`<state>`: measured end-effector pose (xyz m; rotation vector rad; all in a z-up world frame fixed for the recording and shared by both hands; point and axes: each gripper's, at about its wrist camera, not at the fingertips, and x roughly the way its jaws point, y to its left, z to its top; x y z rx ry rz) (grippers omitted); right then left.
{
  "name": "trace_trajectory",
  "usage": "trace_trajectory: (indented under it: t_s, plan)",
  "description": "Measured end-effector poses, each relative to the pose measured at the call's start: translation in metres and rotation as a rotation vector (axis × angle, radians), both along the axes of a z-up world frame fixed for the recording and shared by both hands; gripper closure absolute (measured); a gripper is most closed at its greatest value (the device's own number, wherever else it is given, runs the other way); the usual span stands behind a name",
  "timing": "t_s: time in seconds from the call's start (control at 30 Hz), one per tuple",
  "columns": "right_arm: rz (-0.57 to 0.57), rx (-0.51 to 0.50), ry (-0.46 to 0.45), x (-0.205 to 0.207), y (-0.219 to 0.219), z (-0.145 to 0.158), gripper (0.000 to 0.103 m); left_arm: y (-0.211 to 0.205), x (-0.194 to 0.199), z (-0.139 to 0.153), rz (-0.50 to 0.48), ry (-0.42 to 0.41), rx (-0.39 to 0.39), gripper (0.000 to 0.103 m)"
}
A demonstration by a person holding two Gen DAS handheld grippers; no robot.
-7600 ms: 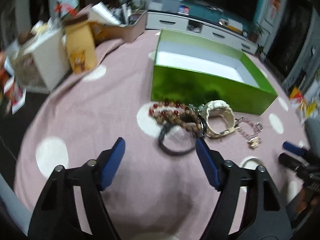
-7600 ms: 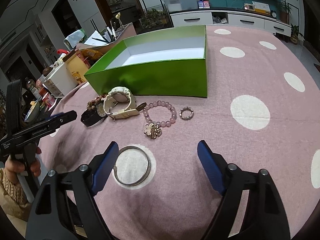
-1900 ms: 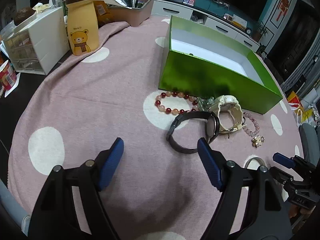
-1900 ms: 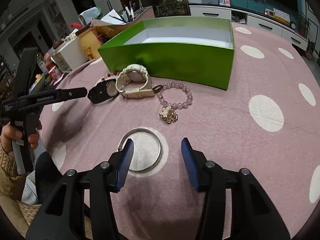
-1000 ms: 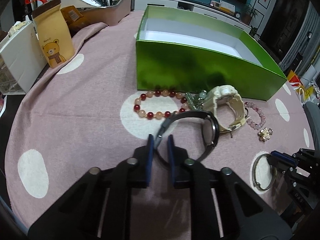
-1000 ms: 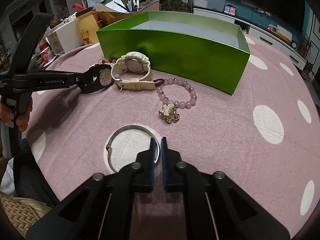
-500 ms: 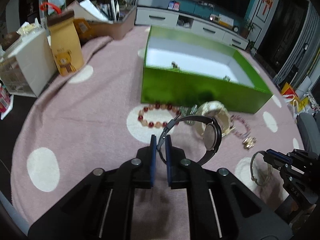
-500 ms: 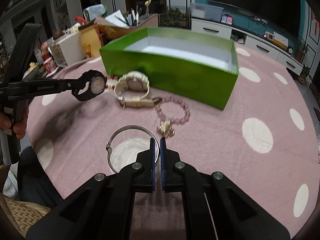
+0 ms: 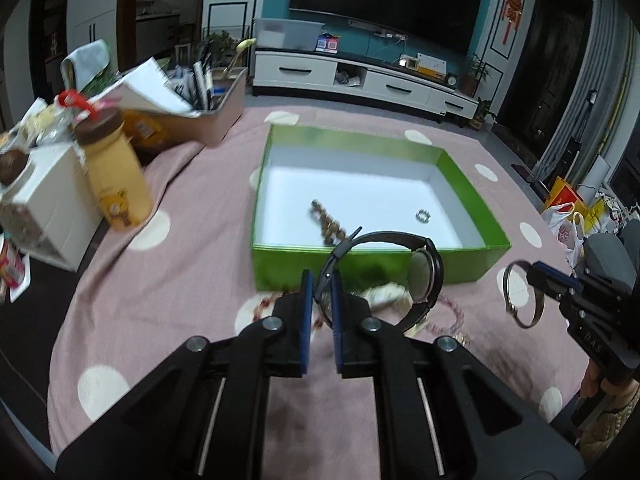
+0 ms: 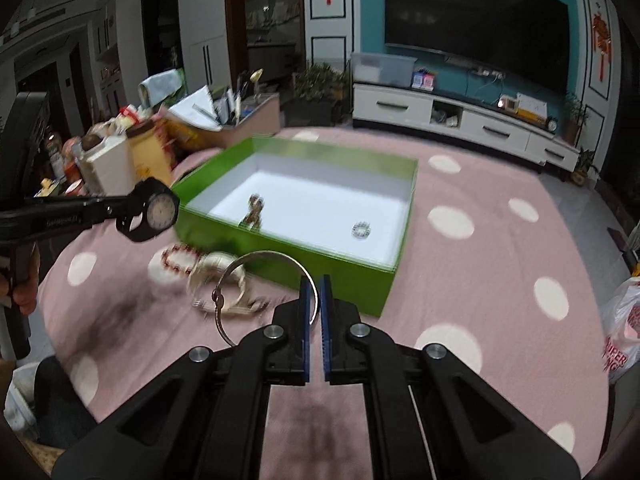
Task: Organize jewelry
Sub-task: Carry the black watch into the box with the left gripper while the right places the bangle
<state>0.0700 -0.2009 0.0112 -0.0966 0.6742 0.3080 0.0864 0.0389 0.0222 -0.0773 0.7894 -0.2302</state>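
My left gripper (image 9: 320, 280) is shut on the strap of a black watch (image 9: 420, 276) and holds it in the air in front of the green box (image 9: 360, 268). It also shows in the right wrist view (image 10: 154, 210). My right gripper (image 10: 315, 284) is shut on a silver bangle (image 10: 240, 276), lifted above the table; the bangle also shows in the left wrist view (image 9: 520, 296). The green box (image 10: 352, 276) holds a brown bead bracelet (image 9: 326, 222) and a small ring (image 9: 423, 215). A white watch (image 10: 212, 276), a red bead bracelet (image 10: 178, 258) and a pink bead bracelet (image 9: 454, 312) lie before the box.
The round table has a pink cloth with white dots (image 9: 160, 300). At the far left stand a yellow bear pouch (image 9: 114, 184), a white drawer unit (image 9: 40, 216) and a tray of papers and pens (image 9: 192, 116). A red and white bag (image 10: 624, 336) lies at the right.
Both grippers have risen higher, lifting the black watch and the silver bangle further off the table and closer to the green box.
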Motion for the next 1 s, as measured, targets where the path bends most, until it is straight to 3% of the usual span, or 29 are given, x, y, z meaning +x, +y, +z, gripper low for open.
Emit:
trace_trajectory:
  t_s: [0.3,0.57,0.83,1.0]
  plan:
    - [-0.042,-0.012,-0.042,0.048,-0.008,0.01,0.099,-0.03,0.051,0.005,-0.028,0.0,0.032,0.095]
    - [-0.055,-0.07,-0.013,0.09,-0.001,-0.006,0.099,-0.056,0.102,-0.016,-0.036,0.055,0.091,0.095]
    - [-0.056,-0.113,0.028,0.116,0.009,-0.026,0.099,-0.076,0.13,-0.046,-0.044,0.116,0.147,0.094]
    - [-0.061,-0.122,0.058,0.129,0.011,-0.038,0.094,-0.082,0.139,-0.056,-0.041,0.136,0.152,0.088]
